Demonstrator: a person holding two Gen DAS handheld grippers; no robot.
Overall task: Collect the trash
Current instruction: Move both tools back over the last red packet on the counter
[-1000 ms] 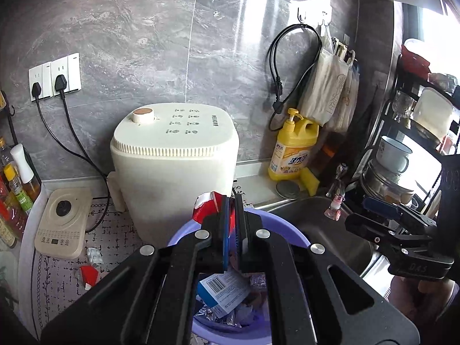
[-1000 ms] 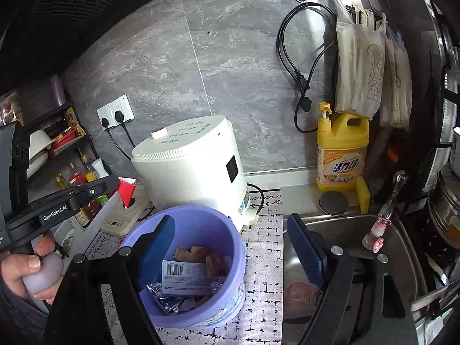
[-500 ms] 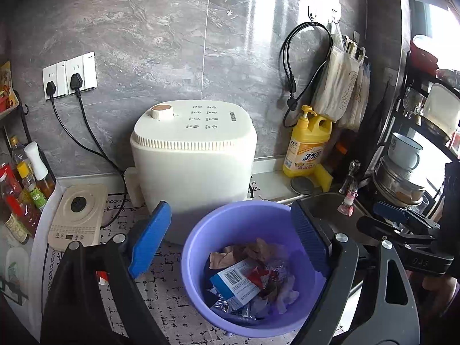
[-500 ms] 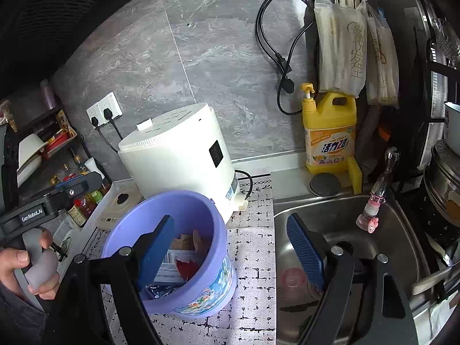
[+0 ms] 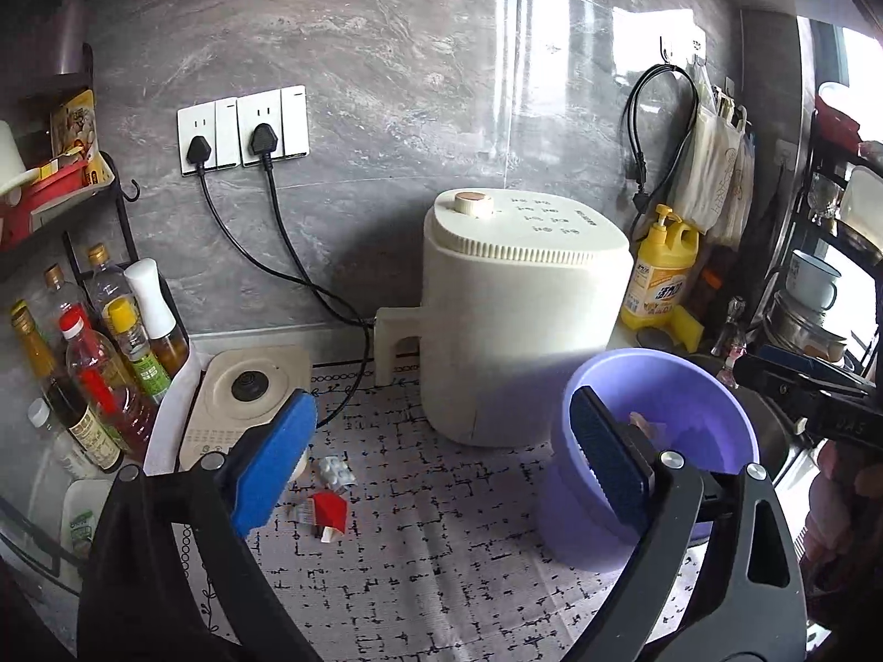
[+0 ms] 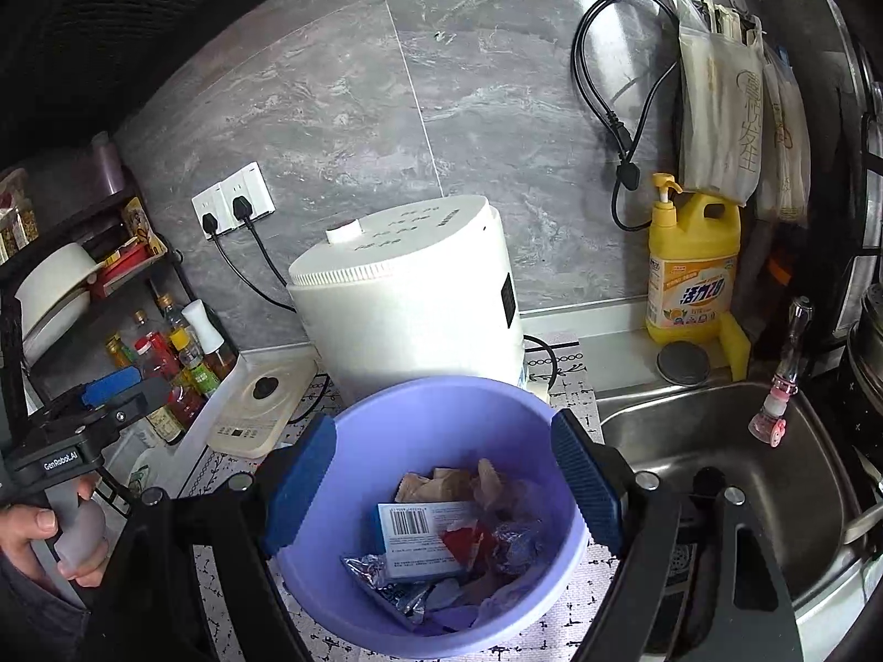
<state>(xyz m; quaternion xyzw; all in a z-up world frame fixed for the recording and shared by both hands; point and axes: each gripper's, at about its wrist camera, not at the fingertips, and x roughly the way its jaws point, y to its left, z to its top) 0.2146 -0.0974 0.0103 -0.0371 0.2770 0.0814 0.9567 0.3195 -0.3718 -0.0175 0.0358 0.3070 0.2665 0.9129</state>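
1. Left gripper (image 5: 441, 452): jaws wide apart, just been opening, nothing between the pads; only patterned mat (image 5: 441, 540) under the gap.
2. Trash on the mat by its left blue pad: red-and-white wrapper (image 5: 326, 513), white pill blister (image 5: 336, 471) just behind it, both lying loose and apart from the pads.
3. Purple bucket (image 5: 651, 430) sits partly behind its right finger.
4. Right gripper (image 6: 444, 488): jaws apart, gripping nothing, hovering over the purple bucket's mouth.
5. Bucket holds collected trash: blue-white barcode box (image 6: 425, 538), red scrap (image 6: 469, 543), foil wrappers (image 6: 381, 574), brown paper (image 6: 436, 485).
6. Behind the bucket: cream appliance (image 6: 408, 298), close to the rim.
7. Left of it: flat beige device (image 5: 248, 391), then oil and sauce bottles (image 5: 99, 353) at the mat's edge.
8. 2 black plugs in wall sockets (image 5: 243, 129), cords running down behind the appliance.
9. Right: steel sink (image 6: 717, 452), yellow detergent bottle (image 6: 692, 270), hanging bags (image 6: 723, 105).
10. Person's hand (image 6: 49, 535) holds the left gripper's handle.
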